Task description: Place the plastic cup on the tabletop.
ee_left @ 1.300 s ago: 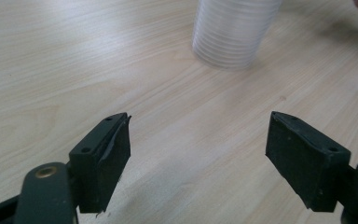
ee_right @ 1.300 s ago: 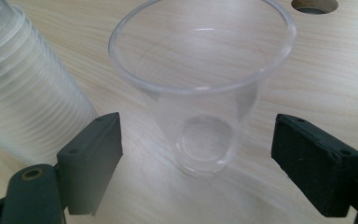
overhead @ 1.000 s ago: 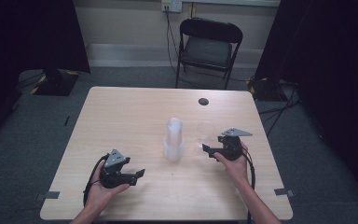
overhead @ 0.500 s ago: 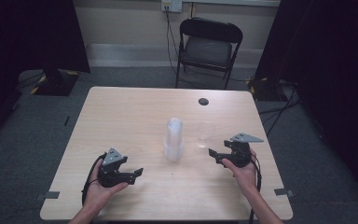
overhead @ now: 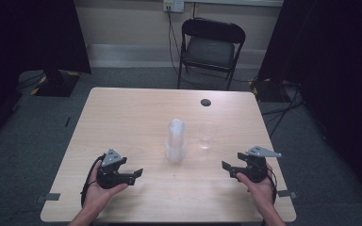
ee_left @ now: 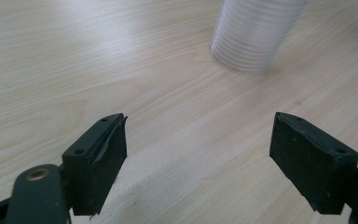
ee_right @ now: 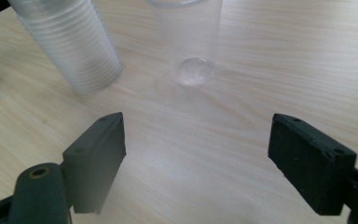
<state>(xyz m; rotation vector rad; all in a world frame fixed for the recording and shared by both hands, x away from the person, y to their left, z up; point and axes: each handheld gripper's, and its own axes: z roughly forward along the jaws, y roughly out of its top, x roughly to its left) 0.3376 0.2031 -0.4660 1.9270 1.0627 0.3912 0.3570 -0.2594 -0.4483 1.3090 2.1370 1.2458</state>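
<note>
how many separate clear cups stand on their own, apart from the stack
1. The single clear cup stands upright on the table, just right of the stack of cups and apart from it. How many cups the stack holds cannot be counted.

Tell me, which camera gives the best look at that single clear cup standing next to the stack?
The right gripper view: the single clear cup stands close ahead, upright, its round base plain on the wood beside the stack of cups. The high view shows it small and faint, right of the stack.
</note>
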